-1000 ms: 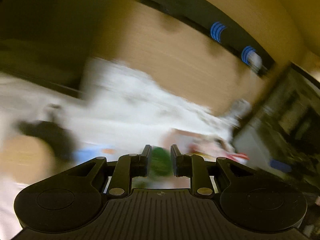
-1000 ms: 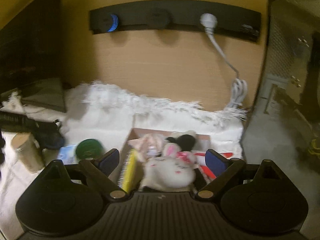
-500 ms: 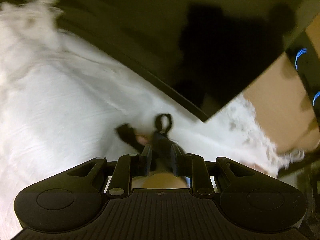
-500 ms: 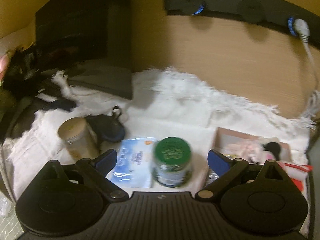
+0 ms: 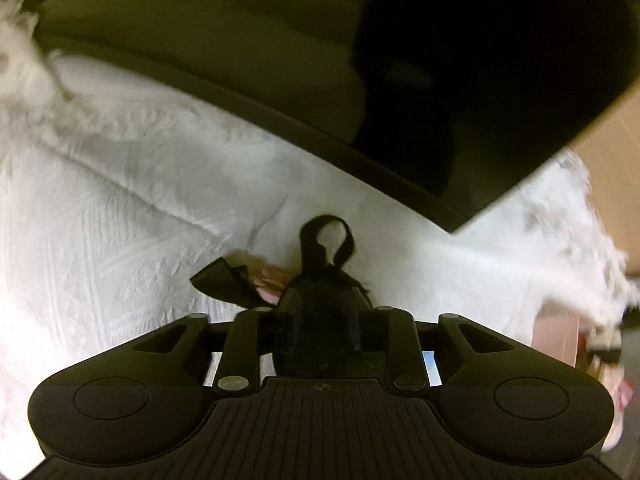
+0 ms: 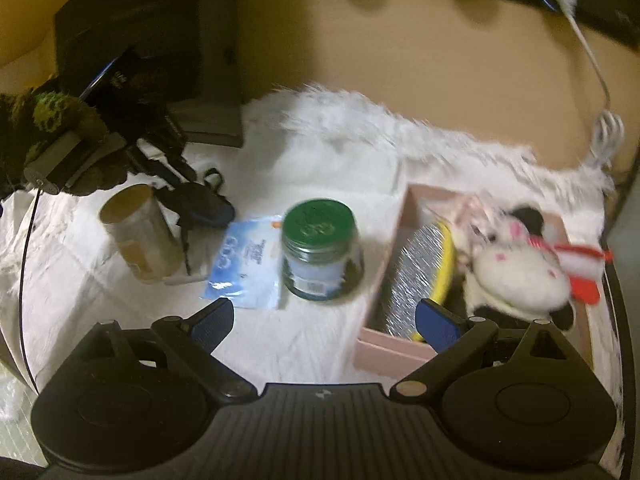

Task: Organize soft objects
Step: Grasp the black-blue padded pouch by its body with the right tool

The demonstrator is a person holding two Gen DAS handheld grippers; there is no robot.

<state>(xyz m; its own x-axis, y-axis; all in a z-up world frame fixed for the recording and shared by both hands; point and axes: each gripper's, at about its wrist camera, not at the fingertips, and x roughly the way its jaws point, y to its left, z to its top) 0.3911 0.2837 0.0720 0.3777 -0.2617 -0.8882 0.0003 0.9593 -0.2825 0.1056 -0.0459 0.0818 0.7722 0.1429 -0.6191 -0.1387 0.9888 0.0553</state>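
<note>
L tongs (image 5: pixel 320 332) clenched on small black soft pouch w/ strap loop (image 5: pixel 322 300), low over white cloth, prob. for pink cardboard box (image 6: pixel 384 352) holding plush toys. R tongs (image 6: pixel 324 320) spread, empty.

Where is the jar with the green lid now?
In the right wrist view the jar with the green lid stands upright on the white cloth, between the blue packet and the pink box.

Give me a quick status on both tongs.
Left tongs shut on black soft toy. Right tongs open, empty, over cloth. Pink box ahead; green-lidded jar between.
</note>
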